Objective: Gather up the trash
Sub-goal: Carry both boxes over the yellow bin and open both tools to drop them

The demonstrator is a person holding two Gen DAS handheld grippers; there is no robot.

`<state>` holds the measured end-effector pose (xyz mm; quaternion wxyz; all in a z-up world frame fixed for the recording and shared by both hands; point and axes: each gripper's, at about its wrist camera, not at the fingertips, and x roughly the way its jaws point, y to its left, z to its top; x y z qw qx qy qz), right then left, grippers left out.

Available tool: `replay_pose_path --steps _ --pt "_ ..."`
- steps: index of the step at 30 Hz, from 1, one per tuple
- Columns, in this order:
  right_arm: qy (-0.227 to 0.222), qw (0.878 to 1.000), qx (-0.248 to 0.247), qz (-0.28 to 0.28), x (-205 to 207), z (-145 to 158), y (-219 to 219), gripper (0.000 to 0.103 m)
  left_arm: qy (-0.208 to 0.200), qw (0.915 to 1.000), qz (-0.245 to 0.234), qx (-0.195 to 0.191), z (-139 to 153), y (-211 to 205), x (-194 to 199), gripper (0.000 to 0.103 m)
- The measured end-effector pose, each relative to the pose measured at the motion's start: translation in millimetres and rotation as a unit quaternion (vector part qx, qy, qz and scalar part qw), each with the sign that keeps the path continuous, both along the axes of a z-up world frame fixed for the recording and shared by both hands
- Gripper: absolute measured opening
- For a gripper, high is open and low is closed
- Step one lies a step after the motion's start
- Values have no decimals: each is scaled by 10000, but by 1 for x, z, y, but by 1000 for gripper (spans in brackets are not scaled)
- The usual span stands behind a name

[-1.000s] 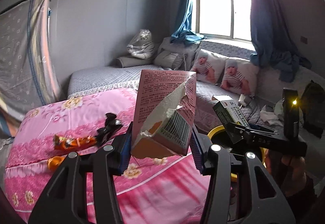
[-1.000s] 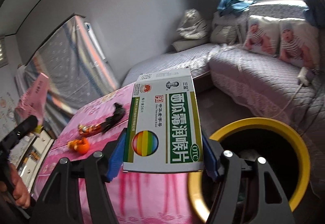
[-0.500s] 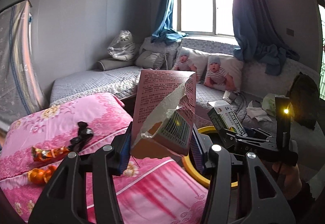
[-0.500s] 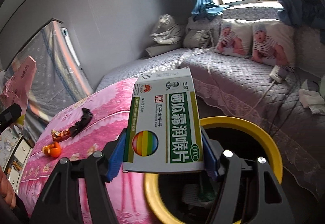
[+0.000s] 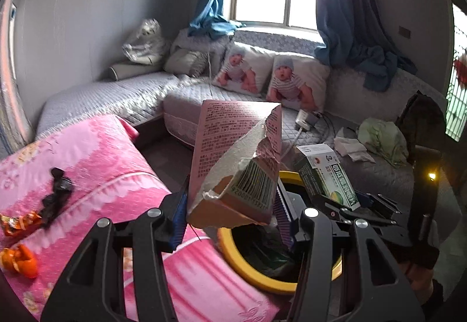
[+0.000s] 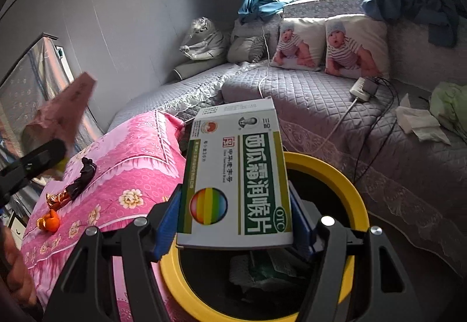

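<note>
My left gripper is shut on a torn pink carton, held upright by the edge of the yellow-rimmed trash bin. My right gripper is shut on a green-and-white medicine box, held over the bin's yellow rim. The bin holds crumpled trash. The medicine box also shows in the left wrist view, and the pink carton in the right wrist view.
A pink quilt carries a black wrapper, an orange foil wrapper and an orange piece. A grey sofa with baby-print pillows, a charger and tissues stands behind the bin.
Both grippers have moved right from the pink quilt toward the bin, each keeping its box. The bin now lies under the right gripper and beside the left.
</note>
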<state>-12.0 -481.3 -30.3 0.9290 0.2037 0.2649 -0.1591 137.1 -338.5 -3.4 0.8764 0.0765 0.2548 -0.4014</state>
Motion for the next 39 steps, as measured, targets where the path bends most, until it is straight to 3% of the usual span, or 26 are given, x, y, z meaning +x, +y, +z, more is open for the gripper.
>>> replay_pose_path --steps 9,21,39 --pt "259 9995 -22 -187 -5 -15 -4 63 347 9990 -55 266 -35 -34 13 48" --pt "574 9979 157 -244 2 -32 -4 63 892 9933 -60 733 -76 -47 31 50" --pt "681 9956 391 -504 1 -37 -18 63 1235 9899 -95 690 -86 -52 40 55"
